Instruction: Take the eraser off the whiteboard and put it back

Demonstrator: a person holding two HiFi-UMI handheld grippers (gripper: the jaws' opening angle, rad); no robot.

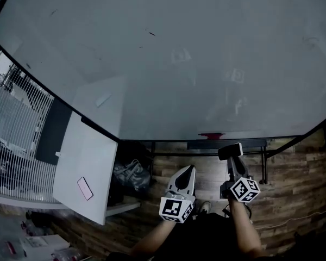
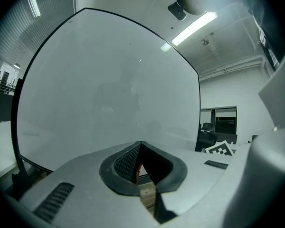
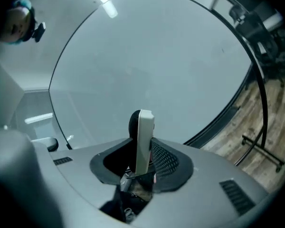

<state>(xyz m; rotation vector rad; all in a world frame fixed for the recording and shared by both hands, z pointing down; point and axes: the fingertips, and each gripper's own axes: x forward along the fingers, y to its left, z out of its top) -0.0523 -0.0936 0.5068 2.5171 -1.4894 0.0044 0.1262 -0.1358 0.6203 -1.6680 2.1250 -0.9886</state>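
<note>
Holding the eraser (image 3: 141, 137) clear of the whiteboard (image 1: 152, 64), the right gripper (image 3: 141, 161) has it pinched edge-on. One pad presses the pale plastic back and the other is on the dark felt side, and the upper end pokes out above the jaws. From the head view the eraser sits just below the whiteboard's bottom edge, in front of the ledge (image 1: 228, 144) that runs along that edge, and it is not touching the board. A small red object (image 1: 211, 135) rests on the ledge, just up and to the left of the eraser.

The left gripper (image 2: 140, 148) is out of the action. Its jaws are pressed together at the tips with nothing between them, and it hangs further below the whiteboard's bottom edge than its partner does.

So the take-off half looks done, because the eraser is off the surface and firmly held. By my reading, the step in hand is the return.

What does that call for? The right gripper has to carry the eraser up and forward to the whiteboard's face. It must turn so that one broad face, not the thin edge, meets the board flat. Which face is meant to cling I can't tell from here. Once it is seated, the jaws need to spread and back straight away without dragging the eraser along. The left gripper just needs to stay clear below the whiteboard.
</note>
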